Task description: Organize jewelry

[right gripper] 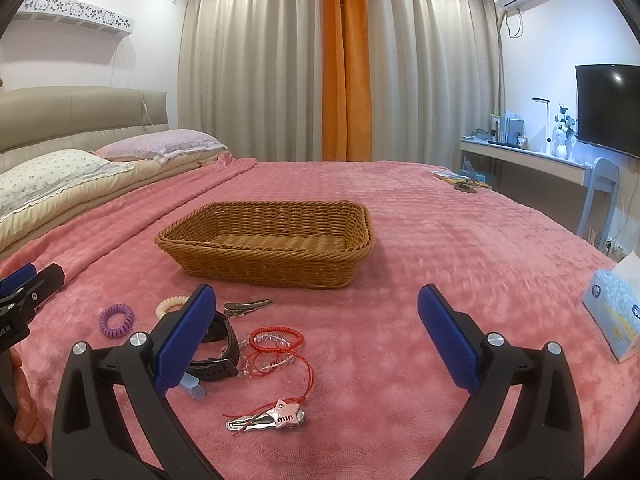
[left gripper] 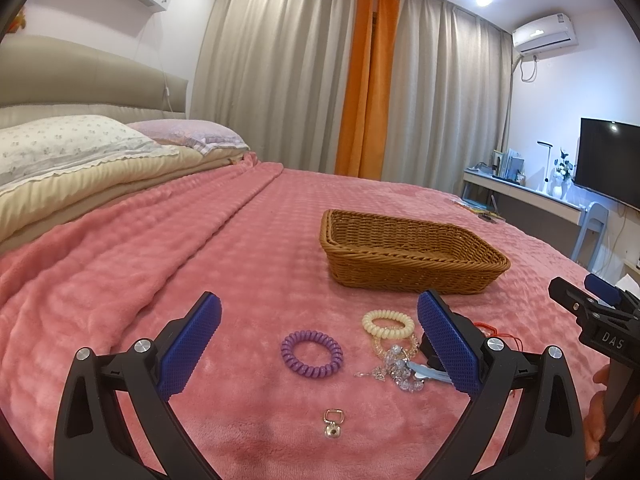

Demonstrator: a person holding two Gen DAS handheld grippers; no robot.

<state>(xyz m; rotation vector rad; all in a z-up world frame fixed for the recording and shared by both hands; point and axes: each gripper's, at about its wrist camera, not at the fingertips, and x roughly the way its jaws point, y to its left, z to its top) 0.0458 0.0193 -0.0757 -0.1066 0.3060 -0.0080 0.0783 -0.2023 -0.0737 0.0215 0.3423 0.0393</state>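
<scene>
Left tongs and right tongs: both spread wide, holding nothing. Between the left fingers: small gold charm, then purple coil hair tie. Near the right tongs: star hair clip, red cord bracelet. Beyond: wicker basket on pink blanket.

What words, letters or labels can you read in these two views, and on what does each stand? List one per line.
"DAS": white letters on the black body of the right gripper, seen in the left wrist view.
Letters on the left gripper body, at the right wrist view's edge: cut off, unreadable.
Tissue box print: too small to read.
Air conditioner markings: too blurred.
</scene>
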